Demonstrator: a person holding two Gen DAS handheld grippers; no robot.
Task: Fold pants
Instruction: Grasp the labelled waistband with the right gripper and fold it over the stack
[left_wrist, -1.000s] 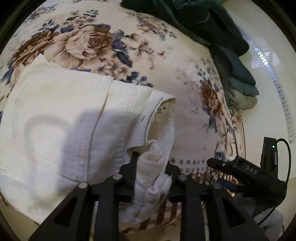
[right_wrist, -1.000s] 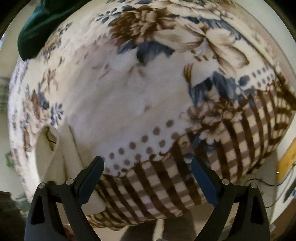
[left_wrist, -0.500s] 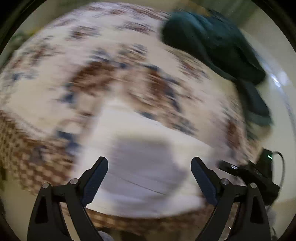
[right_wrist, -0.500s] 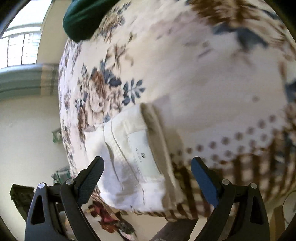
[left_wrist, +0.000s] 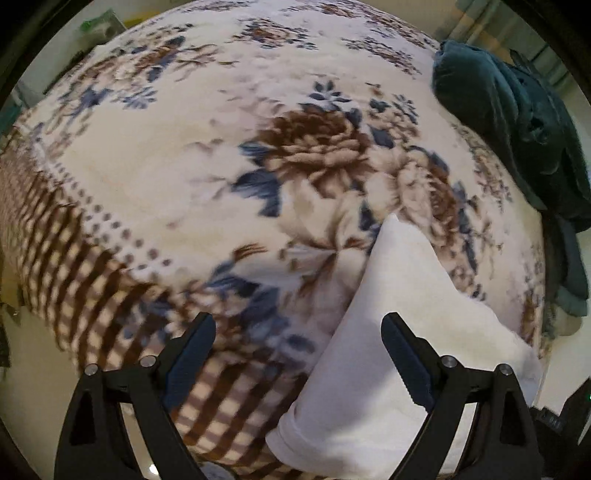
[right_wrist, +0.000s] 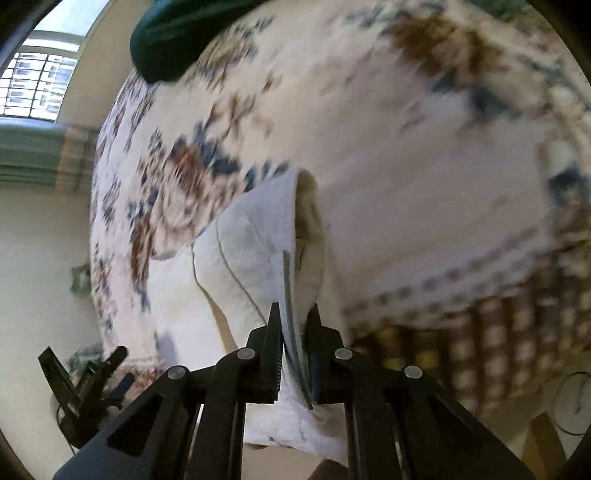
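1. Two grippers work over a floral blanket (left_wrist: 177, 192) (brown check border at its near edge).
2. Folded white pants (left_wrist: 399, 332) lie at the blanket's near right edge.
3. Left gripper (left_wrist: 299, 354) hovers with jaws spread, holding nothing.
4. Right gripper (right_wrist: 295, 354) is clamped on the pants' edge (right_wrist: 291, 314).
5. Dark green cloth (left_wrist: 509, 122) lies far right.

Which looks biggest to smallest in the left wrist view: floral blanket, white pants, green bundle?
1. floral blanket, fills most of the frame.
2. white pants, though nearness to the camera inflates them.
3. green bundle, partly cropped, so unsure versus the pants.
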